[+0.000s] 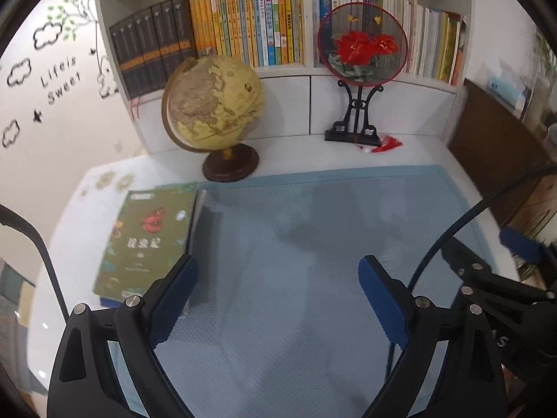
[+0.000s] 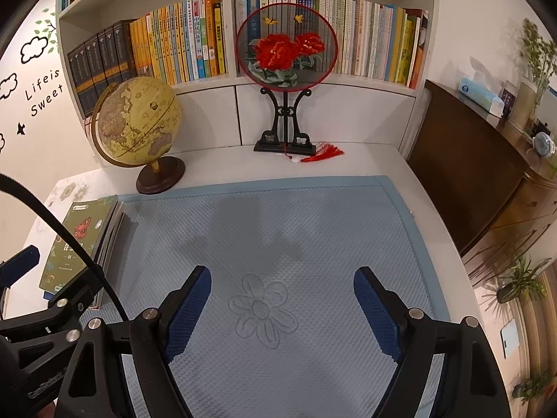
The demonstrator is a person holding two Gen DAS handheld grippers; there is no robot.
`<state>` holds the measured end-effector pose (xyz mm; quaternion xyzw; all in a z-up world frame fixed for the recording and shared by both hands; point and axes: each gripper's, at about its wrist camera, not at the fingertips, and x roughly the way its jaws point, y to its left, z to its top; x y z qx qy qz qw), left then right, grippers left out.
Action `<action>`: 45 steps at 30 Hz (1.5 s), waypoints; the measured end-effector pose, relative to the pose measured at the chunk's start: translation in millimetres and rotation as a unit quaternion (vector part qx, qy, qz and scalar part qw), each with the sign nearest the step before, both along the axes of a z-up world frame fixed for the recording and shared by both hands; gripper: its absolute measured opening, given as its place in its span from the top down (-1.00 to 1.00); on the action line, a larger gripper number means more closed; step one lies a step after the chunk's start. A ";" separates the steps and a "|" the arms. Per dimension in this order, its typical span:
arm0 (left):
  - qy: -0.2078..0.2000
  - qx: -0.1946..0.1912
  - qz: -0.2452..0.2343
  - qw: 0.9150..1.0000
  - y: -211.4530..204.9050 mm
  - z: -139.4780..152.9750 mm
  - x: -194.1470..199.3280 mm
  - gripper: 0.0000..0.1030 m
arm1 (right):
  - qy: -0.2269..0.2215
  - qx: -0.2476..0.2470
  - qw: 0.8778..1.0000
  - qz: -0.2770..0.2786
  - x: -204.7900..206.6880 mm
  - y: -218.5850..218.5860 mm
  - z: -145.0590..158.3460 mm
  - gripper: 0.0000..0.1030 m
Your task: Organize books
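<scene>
green book [image 1: 146, 240] left of left gripper [image 1: 278, 278] (jaws wide, empty)

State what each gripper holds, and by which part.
Nothing is held. The left gripper and right gripper both stand open over the blue mat; the green book lies untouched.

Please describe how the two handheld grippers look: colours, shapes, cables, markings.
The left gripper and the right gripper look alike: black plastic frames, silver round bolts, and flat fingers with dark blue textured pads. A thin black cable curves beside them. White letters on one are unreadable.
</scene>
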<state>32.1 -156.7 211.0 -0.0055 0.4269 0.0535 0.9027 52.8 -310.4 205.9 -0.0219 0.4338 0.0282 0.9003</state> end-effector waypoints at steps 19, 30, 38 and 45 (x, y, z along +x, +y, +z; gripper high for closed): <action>-0.003 0.016 0.016 1.000 0.2 3.6 -2.9 -0.80 | -0.005 0.000 1.000 0.008 -3.2 -4.6 1.0 -0.60; 0.002 0.007 0.004 1.000 -2.6 2.6 -6.1 -0.80 | -0.006 -0.004 1.000 0.012 -7.4 0.1 1.6 -0.60; 0.003 0.008 0.002 1.000 -3.9 1.8 -7.9 -0.80 | -0.004 -0.006 1.000 0.012 -8.7 0.3 0.5 -0.60; 0.002 -0.004 0.004 1.000 -3.8 2.1 -11.2 -0.80 | 0.002 0.000 1.000 0.013 -7.7 -1.0 -1.5 -0.60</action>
